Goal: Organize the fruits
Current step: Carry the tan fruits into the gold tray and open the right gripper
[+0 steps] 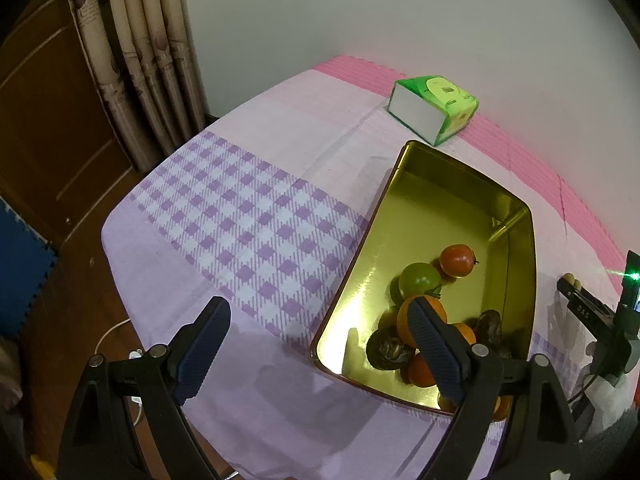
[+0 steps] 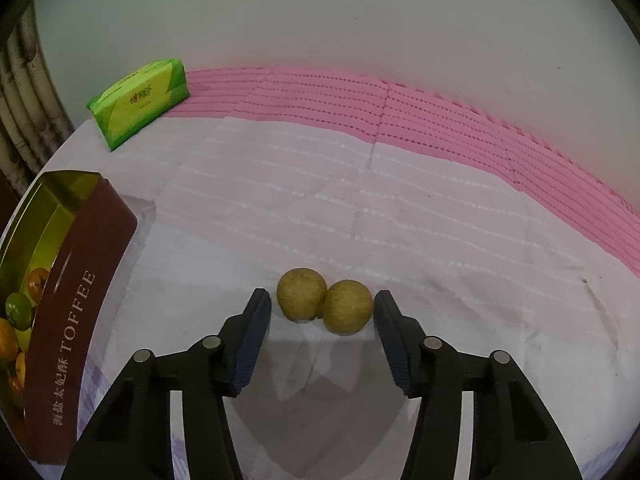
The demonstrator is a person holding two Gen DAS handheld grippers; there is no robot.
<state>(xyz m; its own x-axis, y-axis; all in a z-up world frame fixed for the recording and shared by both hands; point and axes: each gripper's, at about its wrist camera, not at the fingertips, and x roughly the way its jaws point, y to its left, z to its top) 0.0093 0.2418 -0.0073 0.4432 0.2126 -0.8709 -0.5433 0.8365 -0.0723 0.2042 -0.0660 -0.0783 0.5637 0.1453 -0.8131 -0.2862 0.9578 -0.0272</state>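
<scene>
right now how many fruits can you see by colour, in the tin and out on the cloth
Red tomato: 1
Green tomato: 1
Orange fruits: at least 3, partly hidden by the left gripper's finger
Dark wrinkled fruits: 2
Yellow-brown fruits on the cloth: 2
Total: at least 9

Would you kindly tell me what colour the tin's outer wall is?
Dark maroon with pale lettering; the tin shows it best in the right wrist view.

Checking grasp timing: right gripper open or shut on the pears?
Open. The right gripper has its fingers spread to either side of the two yellow-brown fruits, which rest touching each other on the tablecloth.
</scene>
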